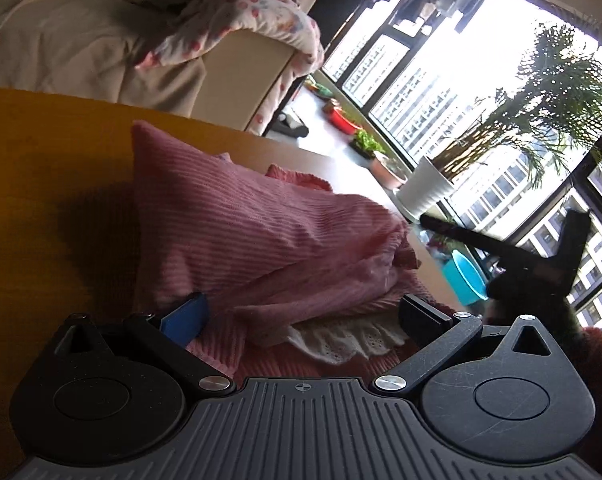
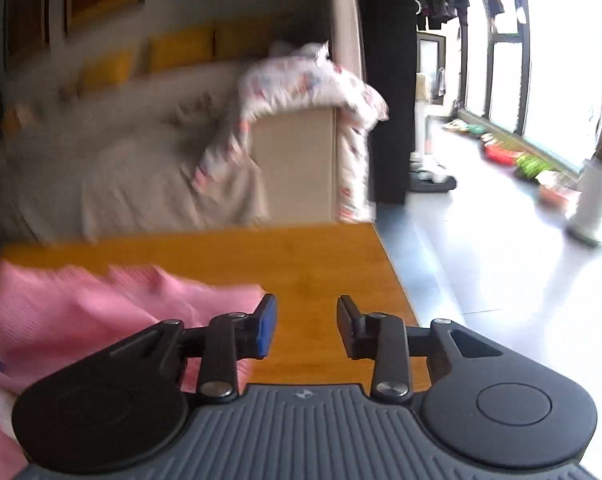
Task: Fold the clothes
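Note:
A pink ribbed garment lies bunched on the wooden table, and white lace trim shows under its near fold. My left gripper sits low over that near edge with its jaws wide apart and fabric heaped between them. The blue pad is partly tucked under a fold. In the right wrist view the same pink garment lies to the left. My right gripper is open over bare table with nothing between its fingers. Its black frame shows at the right of the left wrist view.
The table's right edge drops to a pale tiled floor. Behind the table stands a sofa with a beige cover and a floral quilt. A white plant pot, a blue basin and low bowls line the window.

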Demonstrator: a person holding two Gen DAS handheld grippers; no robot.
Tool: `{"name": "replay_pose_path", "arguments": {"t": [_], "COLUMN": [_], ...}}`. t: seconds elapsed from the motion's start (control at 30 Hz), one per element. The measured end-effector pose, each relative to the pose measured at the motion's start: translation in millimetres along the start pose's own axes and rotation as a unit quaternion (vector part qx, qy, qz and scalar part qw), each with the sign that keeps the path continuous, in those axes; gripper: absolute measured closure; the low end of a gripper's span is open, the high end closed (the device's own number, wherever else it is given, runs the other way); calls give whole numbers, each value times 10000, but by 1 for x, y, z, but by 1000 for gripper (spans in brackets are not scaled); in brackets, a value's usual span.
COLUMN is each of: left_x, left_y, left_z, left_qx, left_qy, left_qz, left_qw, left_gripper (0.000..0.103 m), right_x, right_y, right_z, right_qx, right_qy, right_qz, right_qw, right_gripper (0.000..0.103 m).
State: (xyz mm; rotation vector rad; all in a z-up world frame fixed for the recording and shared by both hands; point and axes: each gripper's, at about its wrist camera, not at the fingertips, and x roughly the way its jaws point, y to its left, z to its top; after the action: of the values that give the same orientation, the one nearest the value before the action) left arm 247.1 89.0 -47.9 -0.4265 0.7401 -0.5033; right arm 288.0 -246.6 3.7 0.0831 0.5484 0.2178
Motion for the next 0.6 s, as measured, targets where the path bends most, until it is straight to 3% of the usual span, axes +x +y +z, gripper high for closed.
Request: {"name": "replay_pose_path", "arguments": {"t": [0.13, 0.23, 0.3, 0.37, 0.47, 0.6], "left_x": [-3, 7, 2, -8, -45, -81], "left_y": [-12, -7, -2, -2, -11, -20], "left_z": [0, -2, -3, -6, -18, -47], "left_qx": [176, 54, -1, 45, 535, 982], "left_qy": [-89, 125, 157, 152, 115, 355], "left_qz": [-341, -153, -34, 92, 283, 379], "left_qw": [9992, 9998, 9999, 9998, 9981, 9938], "left_gripper": [0, 0, 0, 0, 0, 0], "right_x": [-29, -17, 5, 12, -18, -67], "right_y": [19, 41, 45, 38, 27, 9], "right_z": [0, -11, -26, -37, -37, -44], "right_qx": [27, -118, -204, -183, -193, -533], "right_qy": [-248, 234, 727, 909, 719, 505], "right_qz": [1097, 1556, 1256, 952, 877, 654], "right_qw": [9937, 9875, 9892, 9911, 9934, 9952], "right_gripper": [69, 69, 70, 75, 72, 67]}}
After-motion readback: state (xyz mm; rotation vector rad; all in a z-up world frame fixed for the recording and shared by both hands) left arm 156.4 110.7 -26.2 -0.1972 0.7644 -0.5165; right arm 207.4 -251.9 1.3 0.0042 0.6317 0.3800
